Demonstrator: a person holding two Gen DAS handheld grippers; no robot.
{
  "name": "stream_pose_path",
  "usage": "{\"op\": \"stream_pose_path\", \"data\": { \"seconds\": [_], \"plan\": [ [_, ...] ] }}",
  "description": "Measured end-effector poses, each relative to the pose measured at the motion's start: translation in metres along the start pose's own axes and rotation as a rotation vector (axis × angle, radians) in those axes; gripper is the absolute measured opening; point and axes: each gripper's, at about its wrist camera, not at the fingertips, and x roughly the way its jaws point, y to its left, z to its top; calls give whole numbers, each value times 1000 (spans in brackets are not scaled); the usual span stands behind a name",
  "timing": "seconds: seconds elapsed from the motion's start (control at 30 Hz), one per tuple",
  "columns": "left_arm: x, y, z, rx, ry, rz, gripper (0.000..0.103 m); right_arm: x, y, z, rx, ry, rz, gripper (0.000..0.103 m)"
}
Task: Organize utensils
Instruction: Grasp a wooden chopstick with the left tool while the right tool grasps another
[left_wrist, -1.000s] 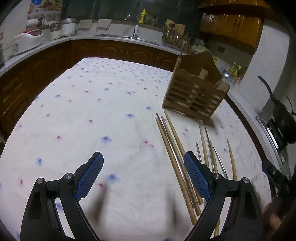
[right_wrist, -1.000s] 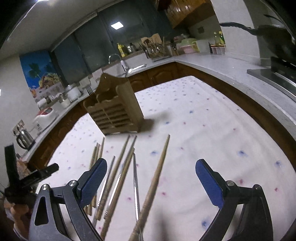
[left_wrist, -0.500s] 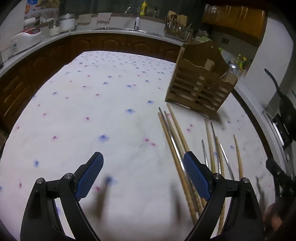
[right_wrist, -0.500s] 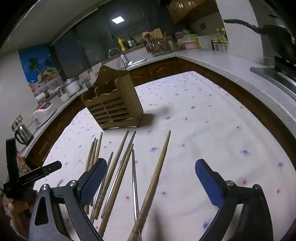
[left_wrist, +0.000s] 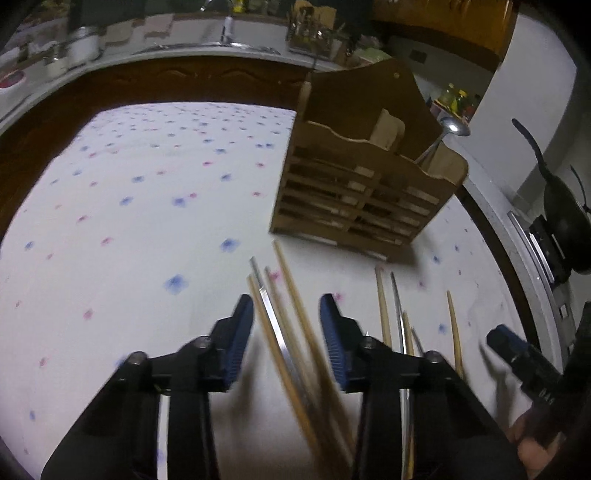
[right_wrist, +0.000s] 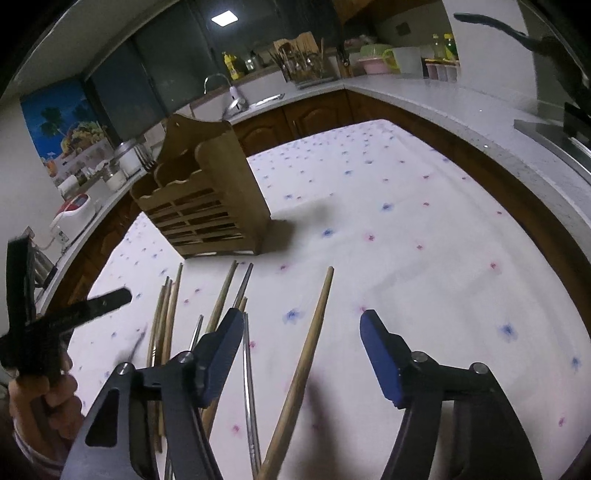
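Observation:
Several wooden and metal chopsticks lie on the flowered white tablecloth (left_wrist: 147, 229). A wooden utensil holder (left_wrist: 365, 192) stands beyond them, also in the right wrist view (right_wrist: 207, 210), with a spoon (left_wrist: 452, 127) in it. My left gripper (left_wrist: 286, 332) is open, its jaws narrowed, with a bundle of chopsticks (left_wrist: 284, 325) between its blue pads. My right gripper (right_wrist: 301, 350) is open and empty over a single wooden chopstick (right_wrist: 310, 343); a metal chopstick (right_wrist: 248, 362) lies beside its left pad.
A kitchen counter with a sink (right_wrist: 258, 101) and cabinets curves around the table. A dark pan (left_wrist: 561, 218) sits on the stove at the right. A rice cooker (right_wrist: 75, 210) stands on the counter at the left.
My left gripper has moved right and forward over the chopstick bundle and its jaws have narrowed around it. My right gripper has narrowed a little and edged forward.

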Motion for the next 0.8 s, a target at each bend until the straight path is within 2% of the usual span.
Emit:
{"op": "stream_pose_path", "data": {
  "seconds": [0.2, 0.37, 0.47, 0.53, 0.6, 0.67, 0.7, 0.8],
  "plan": [
    [44, -8, 29, 44, 63, 39, 25, 30, -1, 10, -23, 66, -35, 57],
    [74, -15, 32, 86, 121, 93, 24, 52, -6, 14, -30, 100, -62, 51],
    [76, -25, 26, 149, 117, 122, 21, 64, -5, 14, -63, 115, -90, 50],
    [75, -35, 21, 199, 119, 126, 11, 67, 0, 15, -107, 107, -119, 48],
    [71, -44, 13, 238, 124, 108, 9, 70, 5, 16, -144, 108, -150, 33],
    [65, -52, 5, 273, 131, 86, 9, 72, 7, 15, -167, 106, -173, 24],
    [61, -54, 0, 282, 137, 64, 9, 71, 7, 14, -172, 106, -173, 17],
    [50, -58, -12, 294, 156, 1, 8, 67, 4, 13, -154, 112, -149, 9]
  ]
}}
